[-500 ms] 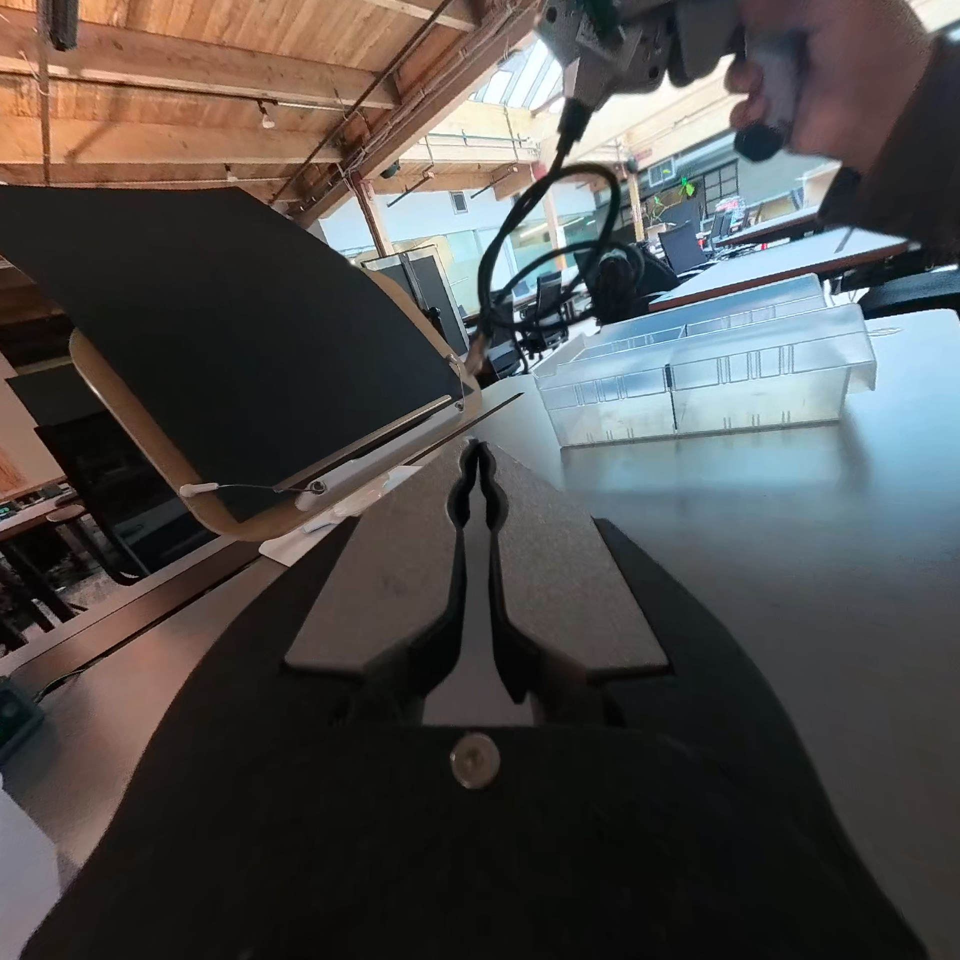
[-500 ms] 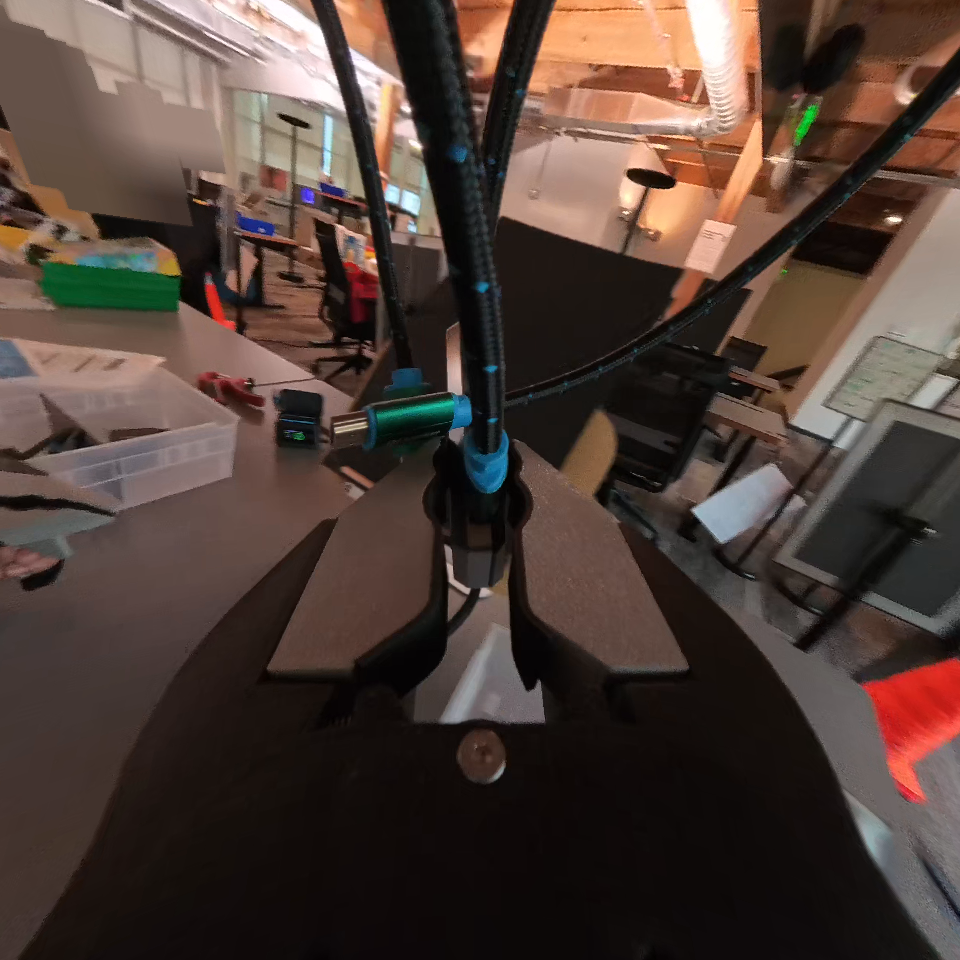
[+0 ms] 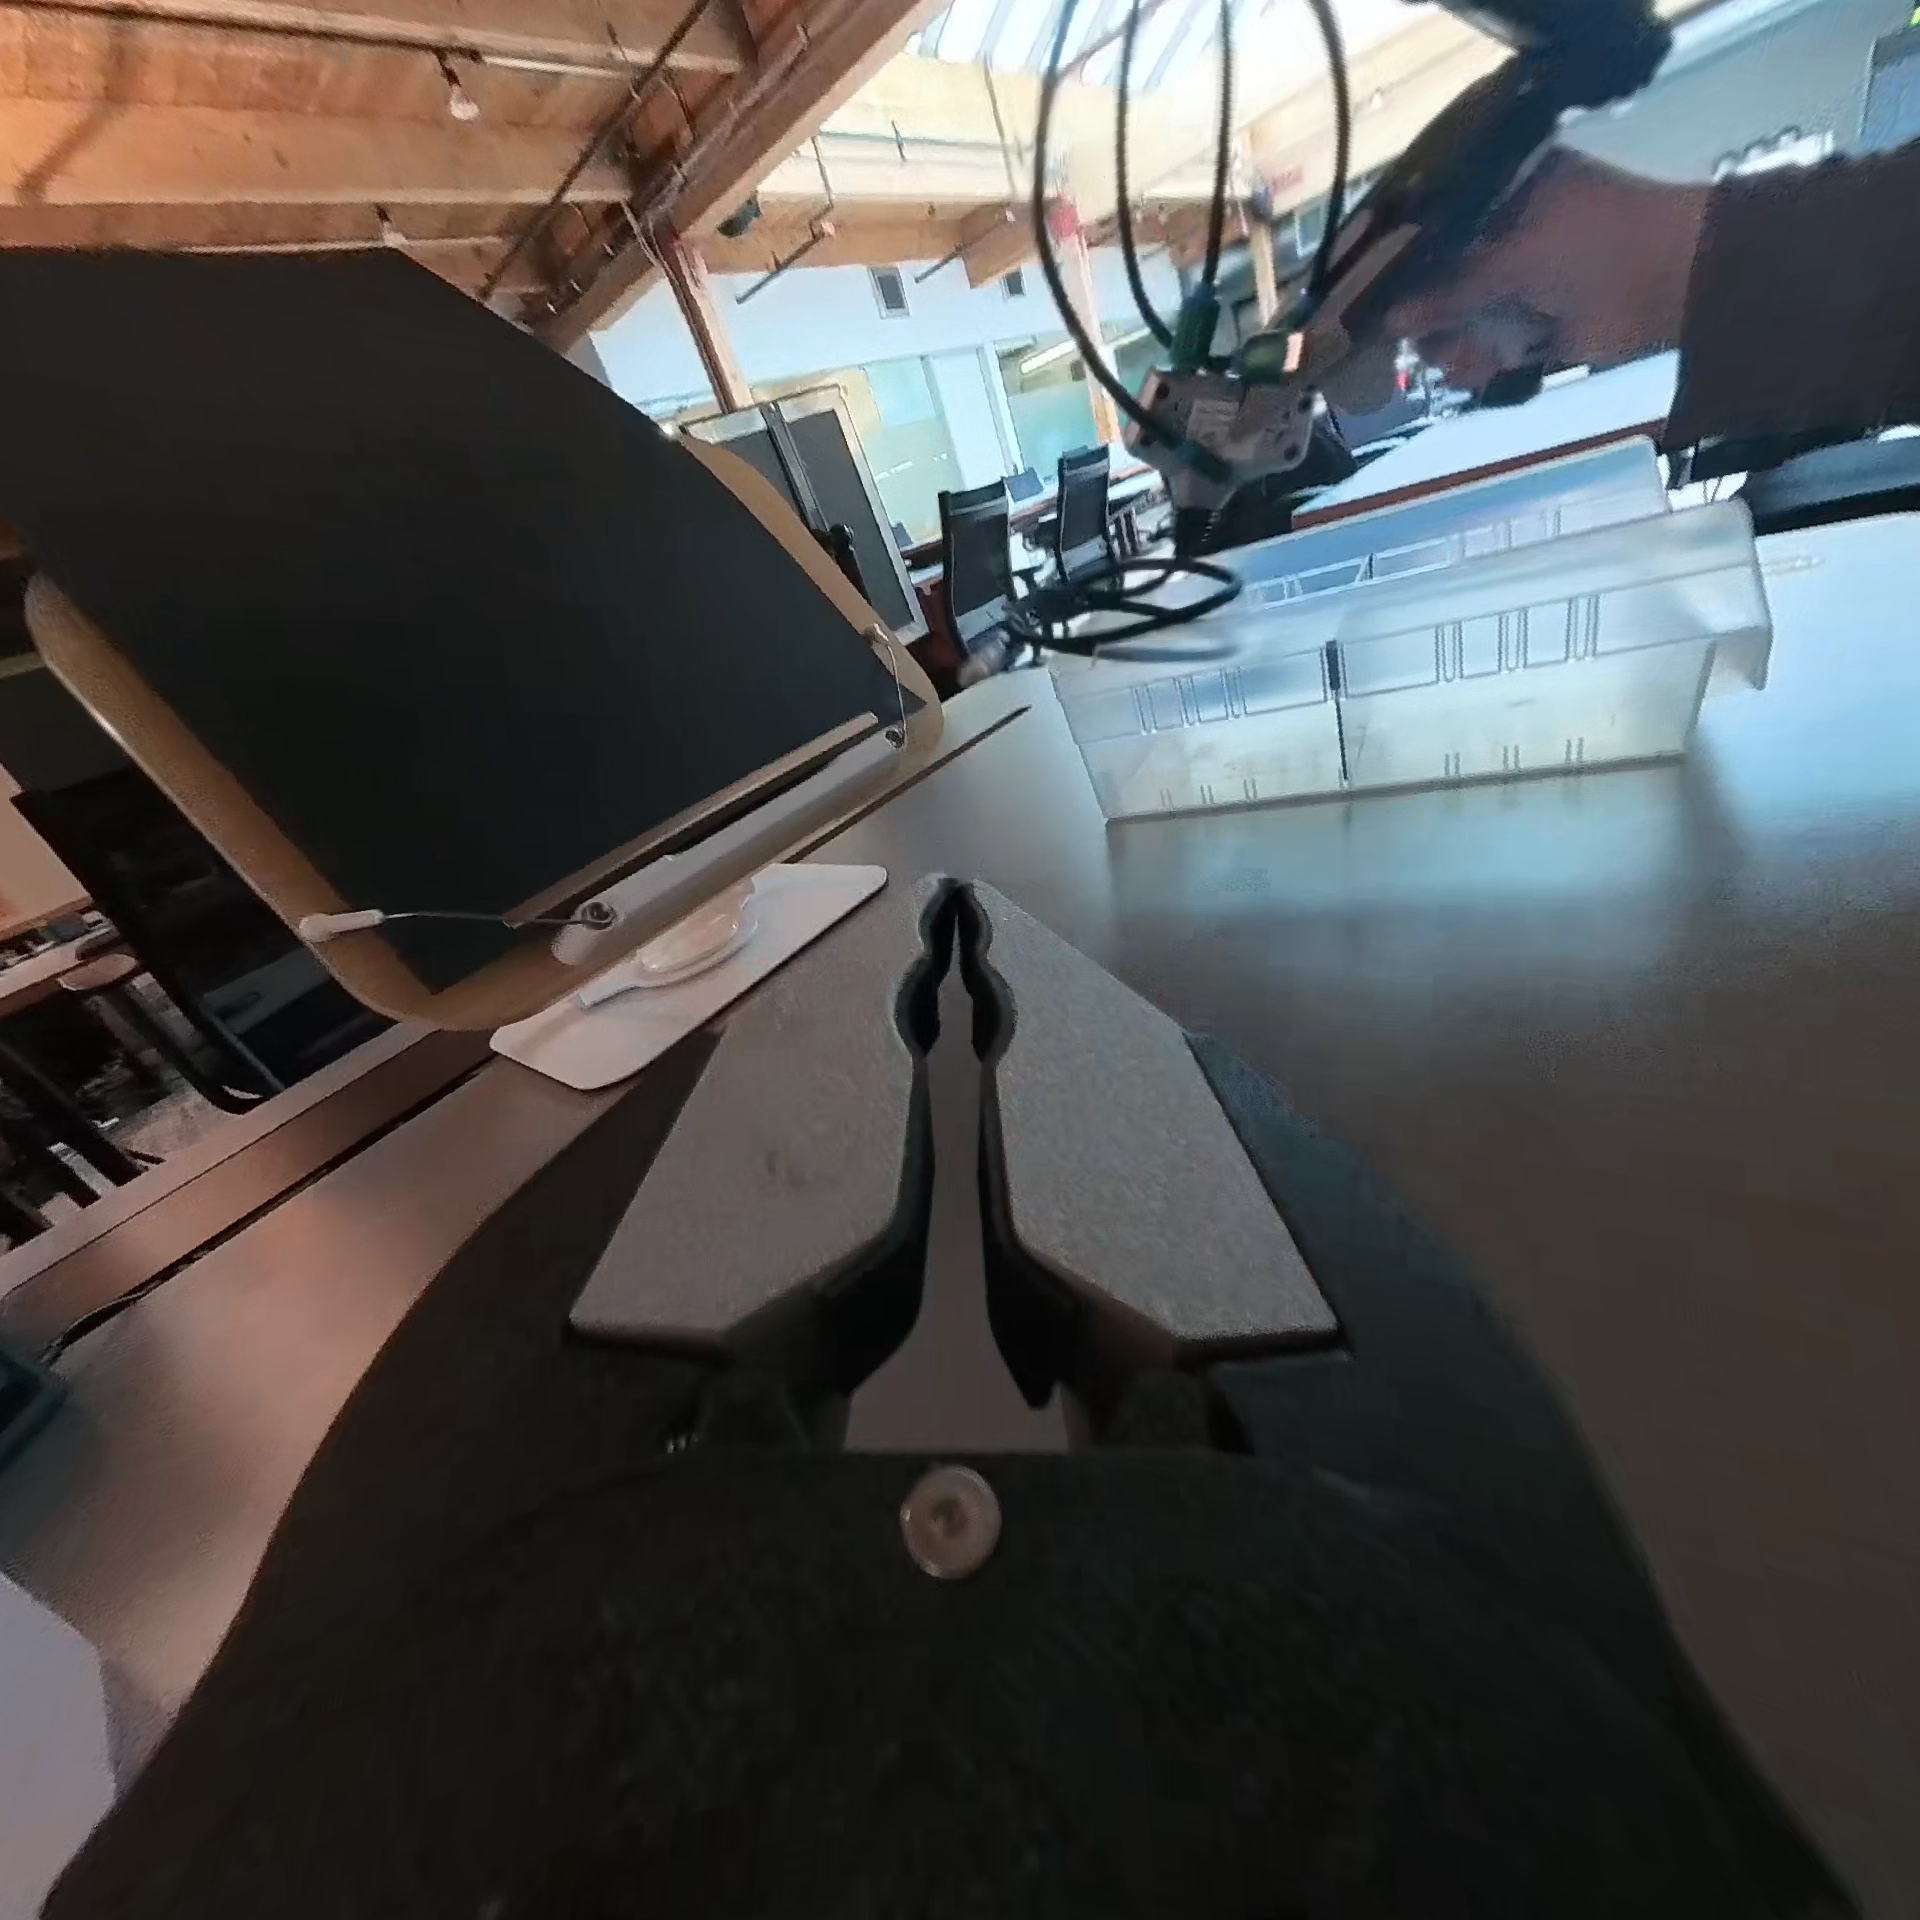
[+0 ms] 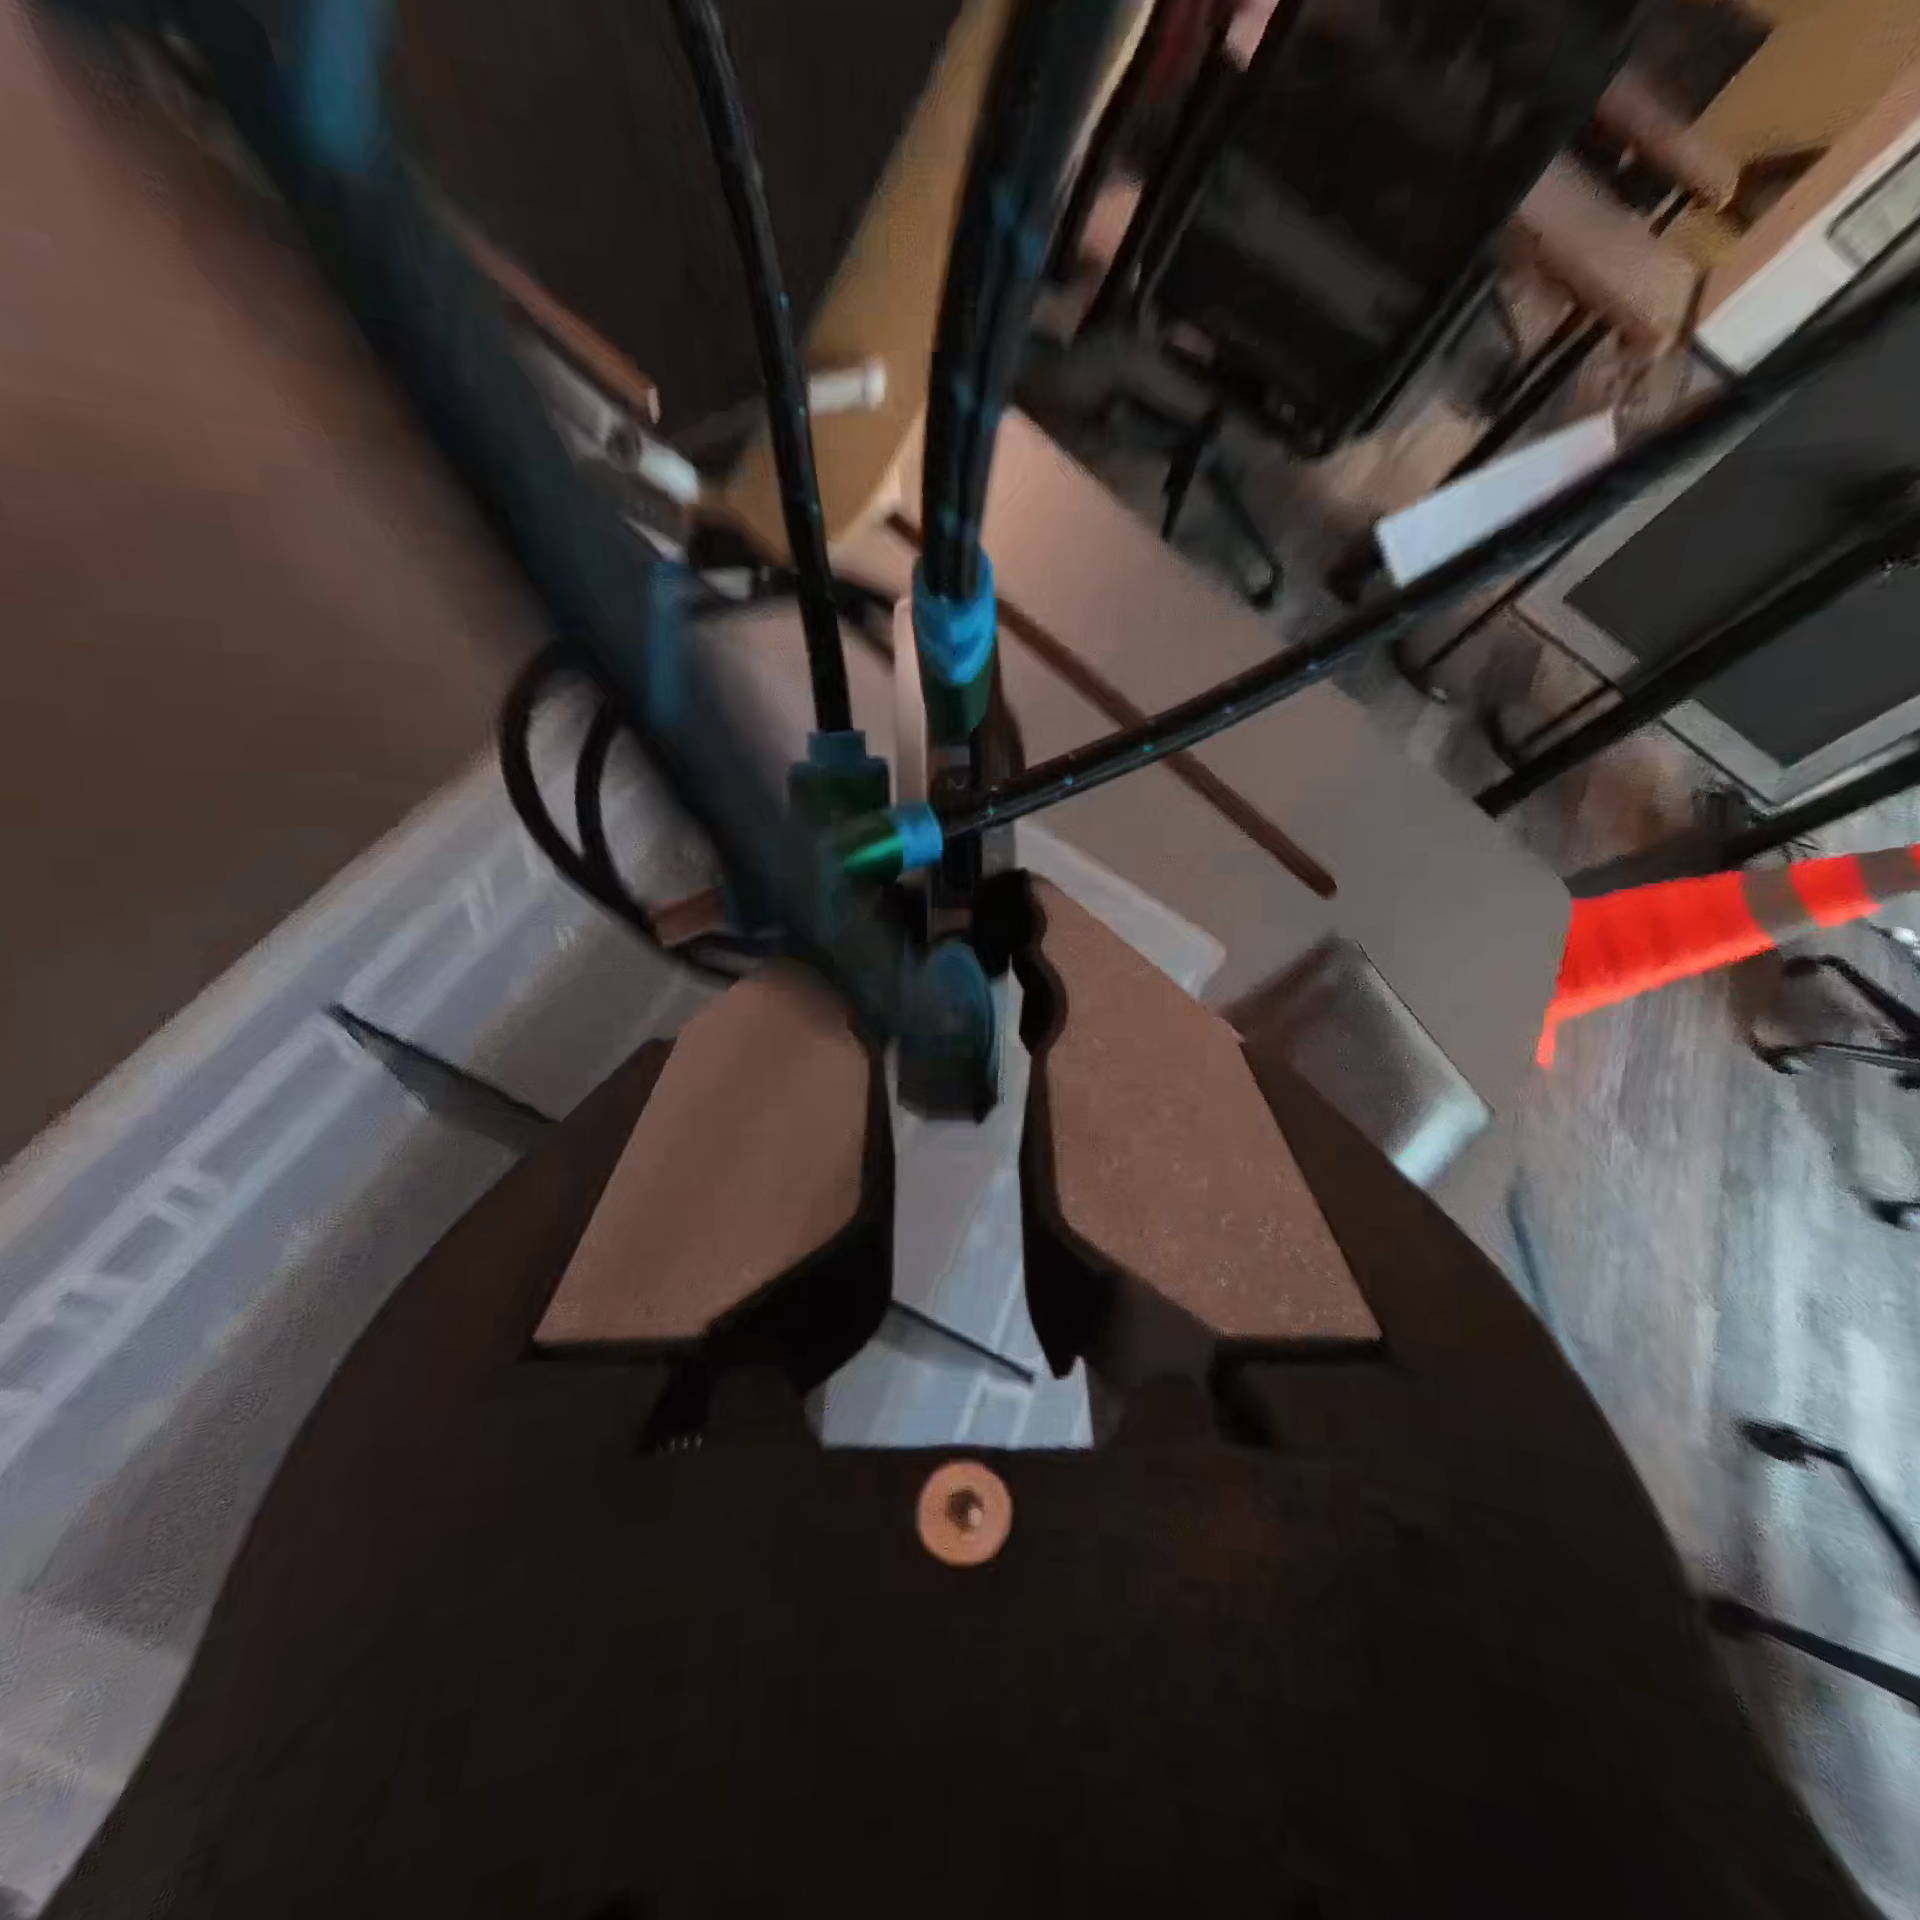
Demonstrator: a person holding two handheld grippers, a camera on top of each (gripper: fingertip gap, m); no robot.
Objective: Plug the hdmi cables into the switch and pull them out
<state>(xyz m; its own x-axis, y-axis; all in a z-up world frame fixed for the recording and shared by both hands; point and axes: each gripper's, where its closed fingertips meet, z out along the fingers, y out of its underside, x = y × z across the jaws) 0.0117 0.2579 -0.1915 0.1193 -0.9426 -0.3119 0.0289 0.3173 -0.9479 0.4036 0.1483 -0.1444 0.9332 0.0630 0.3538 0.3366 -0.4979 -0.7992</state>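
The switch (image 3: 1236, 410), with several HDMI cables (image 4: 774, 416) plugged into it, hung in the air above the clear plastic bin (image 3: 1455, 675), its long axis roughly in line with the right gripper's fingers. The right gripper (image 4: 961, 997) was clamped on it (blur hid the exact pad contact). The left gripper (image 3: 954, 914) rested well apart, low over the table (image 3: 1507, 1039), clenched on nothing, the switch up and to its right.

Exposed timber beams and planks (image 3: 260, 114) fill the upper left of the left wrist view, with bright glazed partitions (image 3: 935, 405) and black office chairs (image 3: 1081, 509) at centre. A dark, glossy tabletop (image 3: 1558, 1039) spreads across the right, catching pale daylight.
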